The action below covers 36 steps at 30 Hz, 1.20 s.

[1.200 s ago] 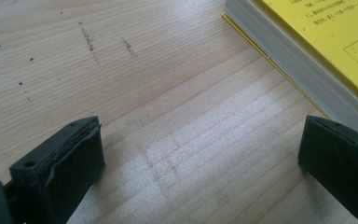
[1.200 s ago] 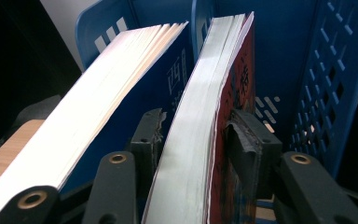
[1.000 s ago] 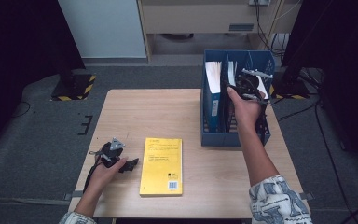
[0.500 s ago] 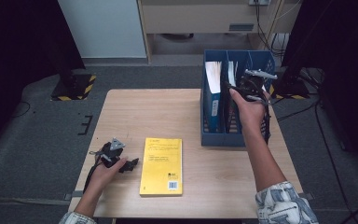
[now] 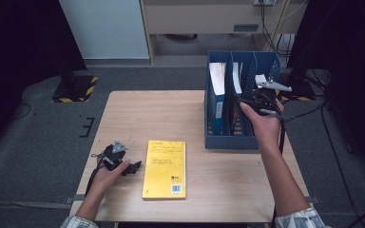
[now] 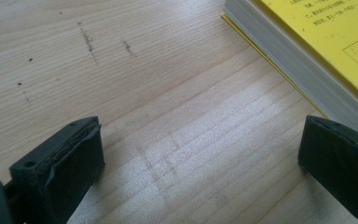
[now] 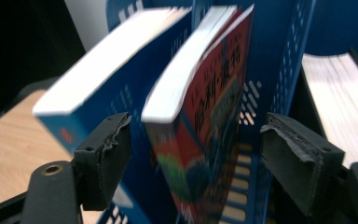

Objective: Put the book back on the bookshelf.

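Note:
A yellow book (image 5: pixel 165 168) lies flat on the wooden table (image 5: pixel 171 114) near its front edge. Just left of it my left gripper (image 5: pixel 130 167) rests low over the wood, open and empty (image 6: pixel 200 158), with the yellow book's corner (image 6: pixel 326 42) beside one jaw. A blue file rack (image 5: pixel 228 140) stands at the table's right. My right gripper (image 5: pixel 247 101) hovers at its middle slot. A red-covered book (image 7: pixel 214 121) stands upright there between the jaws (image 7: pixel 196 154), which have just been opening; neither pad touches it.
A blue-covered book (image 7: pixel 107 93) stands in the rack's left slot and a white-paged one (image 7: pixel 335 88) in the right slot. A pale cabinet (image 5: pixel 104 28) and cables (image 5: pixel 313 95) sit on the dark floor beyond the table.
The right hand has drawn back a little from the rack, toward the person and to the right. The left hand has stayed where it was.

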### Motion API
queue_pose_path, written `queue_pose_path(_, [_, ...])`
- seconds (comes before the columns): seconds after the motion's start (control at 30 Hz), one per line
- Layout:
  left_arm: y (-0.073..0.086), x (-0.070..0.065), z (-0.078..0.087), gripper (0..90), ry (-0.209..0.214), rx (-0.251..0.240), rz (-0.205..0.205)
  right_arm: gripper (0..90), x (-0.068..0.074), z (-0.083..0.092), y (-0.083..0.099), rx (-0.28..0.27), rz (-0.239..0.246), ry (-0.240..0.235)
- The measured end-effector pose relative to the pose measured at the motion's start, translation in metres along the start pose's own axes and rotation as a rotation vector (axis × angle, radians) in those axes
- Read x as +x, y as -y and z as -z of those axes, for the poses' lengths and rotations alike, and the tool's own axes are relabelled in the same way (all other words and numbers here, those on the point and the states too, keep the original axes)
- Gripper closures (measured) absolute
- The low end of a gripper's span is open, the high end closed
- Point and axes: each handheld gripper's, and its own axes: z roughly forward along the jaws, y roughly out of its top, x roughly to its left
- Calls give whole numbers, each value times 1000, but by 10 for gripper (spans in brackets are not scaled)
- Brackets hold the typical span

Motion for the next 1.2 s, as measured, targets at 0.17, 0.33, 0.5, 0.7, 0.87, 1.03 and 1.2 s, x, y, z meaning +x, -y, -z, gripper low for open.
queue_pose_path(0.17, [0,0,0,0,1,0,-2,217,5,5,15,18,18,-31])
queue_pose_path(0.33, [0,0,0,0,1,-4,-1,199,18,8,29,26,78,-61])
queue_pose_path(0.5, [0,0,0,0,1,-4,-1,189,30,13,45,28,86,-105])
queue_pose_path(0.7, [0,0,0,0,1,-4,-2,177,45,14,64,47,98,-160])
queue_pose_path(0.87, [0,0,0,0,2,-4,-1,161,55,13,74,105,120,-213])
queue_pose_path(1.03, [0,0,0,0,0,-4,1,155,67,11,89,145,138,-259])
queue_pose_path(1.2, [0,-1,0,0,2,-6,3,155,80,6,101,181,165,-288])
